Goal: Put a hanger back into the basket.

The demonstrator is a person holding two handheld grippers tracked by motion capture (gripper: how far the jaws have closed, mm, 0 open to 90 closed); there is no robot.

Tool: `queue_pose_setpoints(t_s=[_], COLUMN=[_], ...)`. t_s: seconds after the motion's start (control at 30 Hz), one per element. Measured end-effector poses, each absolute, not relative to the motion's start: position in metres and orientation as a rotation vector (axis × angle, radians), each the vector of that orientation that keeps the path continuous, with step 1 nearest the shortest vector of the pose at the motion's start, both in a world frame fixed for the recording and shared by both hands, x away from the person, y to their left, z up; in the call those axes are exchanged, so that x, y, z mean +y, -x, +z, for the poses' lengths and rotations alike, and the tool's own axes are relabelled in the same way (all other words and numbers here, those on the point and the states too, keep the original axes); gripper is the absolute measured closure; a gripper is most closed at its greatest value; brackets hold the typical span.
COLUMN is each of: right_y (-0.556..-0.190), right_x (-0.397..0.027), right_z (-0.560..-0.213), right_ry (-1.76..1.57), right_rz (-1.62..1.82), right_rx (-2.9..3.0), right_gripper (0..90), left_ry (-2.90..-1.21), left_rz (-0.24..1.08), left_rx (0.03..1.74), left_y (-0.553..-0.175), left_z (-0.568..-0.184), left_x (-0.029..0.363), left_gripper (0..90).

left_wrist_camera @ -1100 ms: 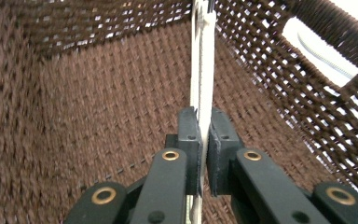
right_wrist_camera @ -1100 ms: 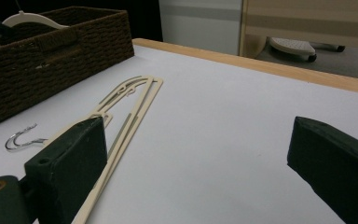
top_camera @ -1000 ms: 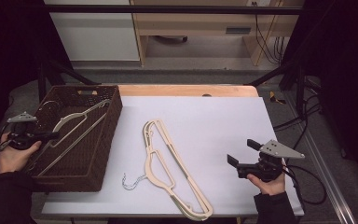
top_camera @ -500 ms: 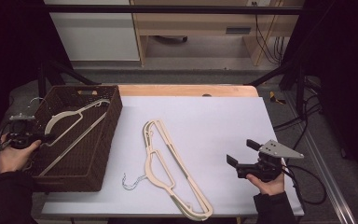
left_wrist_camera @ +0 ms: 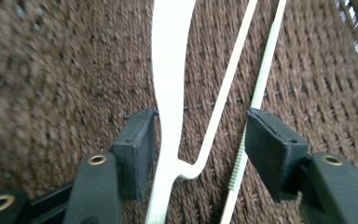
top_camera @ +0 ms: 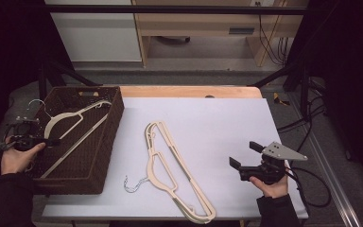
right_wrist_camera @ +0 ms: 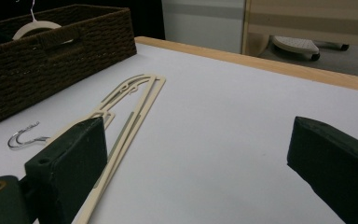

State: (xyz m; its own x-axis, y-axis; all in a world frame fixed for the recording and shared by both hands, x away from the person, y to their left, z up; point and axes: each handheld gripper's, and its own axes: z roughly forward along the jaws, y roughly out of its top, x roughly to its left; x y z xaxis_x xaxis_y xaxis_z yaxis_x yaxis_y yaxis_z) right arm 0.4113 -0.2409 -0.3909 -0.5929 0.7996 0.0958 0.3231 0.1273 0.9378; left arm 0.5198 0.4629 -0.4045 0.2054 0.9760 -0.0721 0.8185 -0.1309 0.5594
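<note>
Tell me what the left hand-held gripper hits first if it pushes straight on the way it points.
Probably the cream hanger lying between the open jaws of the left hand-held gripper, which have just been opening, and right behind it the woven floor of the brown basket. Depth is hard to judge.

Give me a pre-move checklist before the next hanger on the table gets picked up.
1. Left gripper has let go of the hanger in the basket: ok; its jaws have just been opening and stand apart, with the hanger's arm close by one jaw.
2. That hanger fully inside the wicker basket: not ok, hook pokes over the rim.
3. Right gripper open and empty: ok.
4. Hangers on the table within reach: ok, likely.
5. Hangers stacked or separate: cannot tell.
</note>
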Motion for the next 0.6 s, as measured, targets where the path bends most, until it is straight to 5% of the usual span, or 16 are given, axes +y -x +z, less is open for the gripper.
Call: queue_pose_setpoints(t_s=[0.37,0.6], right_y=[-0.409,-0.409], right_x=[-0.244,-0.244], right_z=[-0.388,-0.387], right_ry=[-1.075,-1.075], right_rz=[1.475,1.476], right_rx=[1.961,1.960], right_gripper=[5.0,5.1], left_ry=[-1.935,-1.799], left_rz=[0.646,0.713], left_rx=[1.539,1.309], left_y=[-0.500,-0.472], left_z=[-0.366,-0.334], left_x=[0.456,0.435], left_gripper=[32.2,21.2])
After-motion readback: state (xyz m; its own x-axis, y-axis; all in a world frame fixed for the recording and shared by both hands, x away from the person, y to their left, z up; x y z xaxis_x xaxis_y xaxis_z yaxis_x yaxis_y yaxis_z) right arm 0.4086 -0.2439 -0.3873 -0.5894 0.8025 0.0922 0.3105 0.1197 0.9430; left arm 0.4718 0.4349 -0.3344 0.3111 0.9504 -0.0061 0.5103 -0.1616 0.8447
